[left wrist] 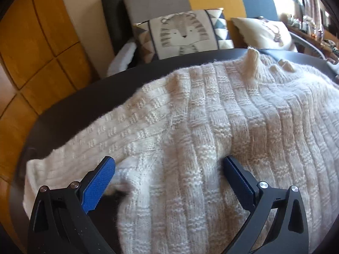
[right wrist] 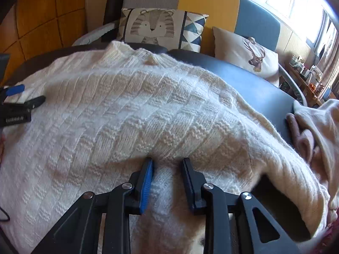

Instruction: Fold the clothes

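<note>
- A cream knitted sweater (left wrist: 211,127) lies spread over most of the dark bench (left wrist: 89,97), its collar end toward the far edge.
- The left gripper (left wrist: 169,169) hangs over the near part of the sweater with its fingers (left wrist: 99,182) spread wide — nothing is pinched between them, and the knit simply lies below and between.
- The right gripper (right wrist: 168,167) has its fingers (right wrist: 146,182) only partly apart. A ridge of the sweater's knit sits in the gap between them, but I cannot tell whether the pads actually press on it.
- In the right wrist view the left gripper shows at the far left edge, over the sweater.
- Another pale garment (right wrist: 317,127) lies bunched at the bench's right end, just beside the sweater's sleeve.
- Behind the bench stands a sofa with a tiger cushion (left wrist: 182,36) and a deer cushion (right wrist: 250,57).
</note>
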### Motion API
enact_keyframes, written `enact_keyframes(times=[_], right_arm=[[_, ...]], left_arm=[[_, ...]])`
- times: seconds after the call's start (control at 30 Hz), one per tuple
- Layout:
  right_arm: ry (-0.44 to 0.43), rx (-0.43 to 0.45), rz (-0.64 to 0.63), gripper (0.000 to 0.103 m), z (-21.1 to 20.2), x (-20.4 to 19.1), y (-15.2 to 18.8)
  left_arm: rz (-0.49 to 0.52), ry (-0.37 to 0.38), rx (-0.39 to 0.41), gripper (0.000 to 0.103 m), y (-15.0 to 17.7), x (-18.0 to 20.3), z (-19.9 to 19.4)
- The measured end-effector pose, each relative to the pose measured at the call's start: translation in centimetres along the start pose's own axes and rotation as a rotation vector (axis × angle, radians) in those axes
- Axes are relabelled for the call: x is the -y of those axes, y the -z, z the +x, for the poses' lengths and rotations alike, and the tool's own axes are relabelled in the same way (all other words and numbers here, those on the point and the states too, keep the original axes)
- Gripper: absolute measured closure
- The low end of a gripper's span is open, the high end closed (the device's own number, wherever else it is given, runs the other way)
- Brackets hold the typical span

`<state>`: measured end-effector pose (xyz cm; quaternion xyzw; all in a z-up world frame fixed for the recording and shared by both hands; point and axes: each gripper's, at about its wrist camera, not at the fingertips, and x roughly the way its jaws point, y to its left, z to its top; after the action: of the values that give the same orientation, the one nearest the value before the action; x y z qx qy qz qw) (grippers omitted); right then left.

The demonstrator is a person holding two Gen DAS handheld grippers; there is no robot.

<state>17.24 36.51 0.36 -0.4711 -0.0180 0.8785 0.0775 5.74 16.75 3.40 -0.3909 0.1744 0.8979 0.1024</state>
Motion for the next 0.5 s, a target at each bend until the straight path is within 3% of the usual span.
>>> enact_keyframes(times=[0.13, 0.23, 0.3, 0.4, 0.5], right_arm=[[-0.016, 0.027, -0.079, 0.070, 1.3, -2.2, -1.0], [0.069, 0.033, -0.173, 0.072, 2.1, -4.7, -1.8], [0.068, 0.041, -0.163, 0.073, 2.4, -5.0, -2.3], [0.005, 0.055, -0.089, 0.073, 2.5, -3.9, -2.7], [-0.087, 0.105, -0.023, 0.073, 0.6, -2.3, -1.8]], left_arm=[[-0.027, -0.035, -0.012, 0.000, 0.4, -3.1, 0.9], [-0.056, -0.044, -0.023, 0.000, 0.7, -5.2, 1.5], [-0.083, -0.038, -0.034, 0.000, 0.6, -6.3, 1.7], [-0.073, -0.046, -0.032, 0.000, 0.6, -6.5, 1.7], [0.044, -0.118, 0.014, 0.000, 0.4, -5.6, 1.3]])
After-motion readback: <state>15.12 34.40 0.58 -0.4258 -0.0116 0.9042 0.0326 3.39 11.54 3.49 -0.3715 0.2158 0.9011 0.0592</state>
